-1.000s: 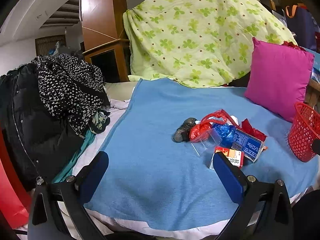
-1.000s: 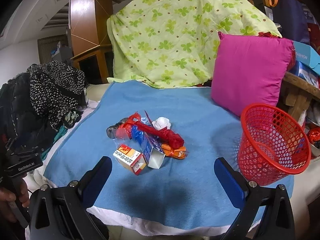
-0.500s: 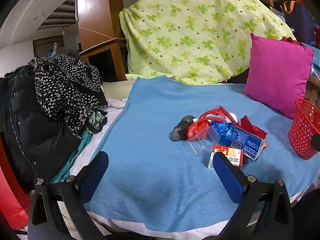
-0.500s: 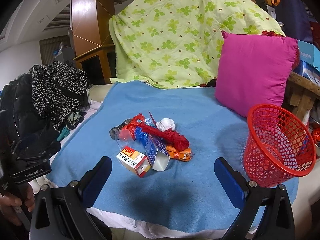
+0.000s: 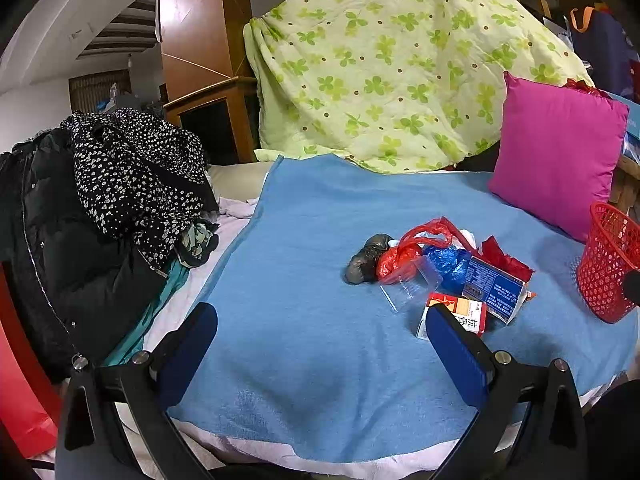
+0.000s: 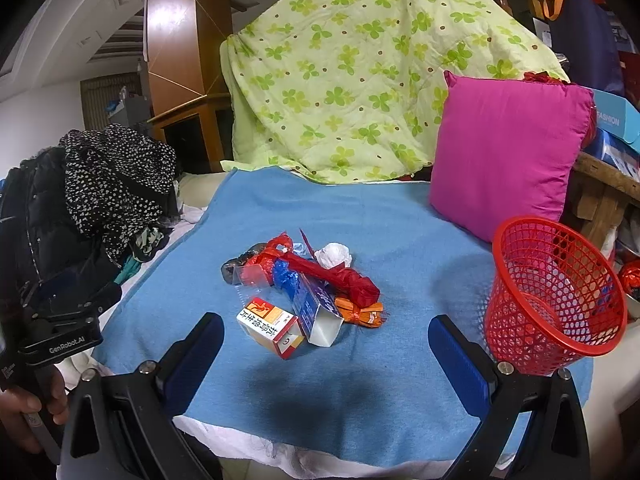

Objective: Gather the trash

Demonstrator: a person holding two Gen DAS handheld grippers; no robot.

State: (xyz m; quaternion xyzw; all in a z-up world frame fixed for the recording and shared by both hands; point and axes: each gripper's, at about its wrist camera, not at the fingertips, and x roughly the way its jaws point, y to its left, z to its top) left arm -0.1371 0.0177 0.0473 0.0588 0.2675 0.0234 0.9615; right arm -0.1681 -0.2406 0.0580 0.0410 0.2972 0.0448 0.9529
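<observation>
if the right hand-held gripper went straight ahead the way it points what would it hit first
Probably the small red and white carton, the nearest piece of the trash pile on the blue blanket. The right hand-held gripper is open, and depth is hard to judge in this fisheye view.

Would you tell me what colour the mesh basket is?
Red; the mesh basket shows best in the right wrist view.

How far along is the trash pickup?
Barely begun. Nothing looks collected: the red basket appears empty. Both grippers, left and right, are open and hold nothing. The trash pile on the blue blanket remains to be moved.
</observation>
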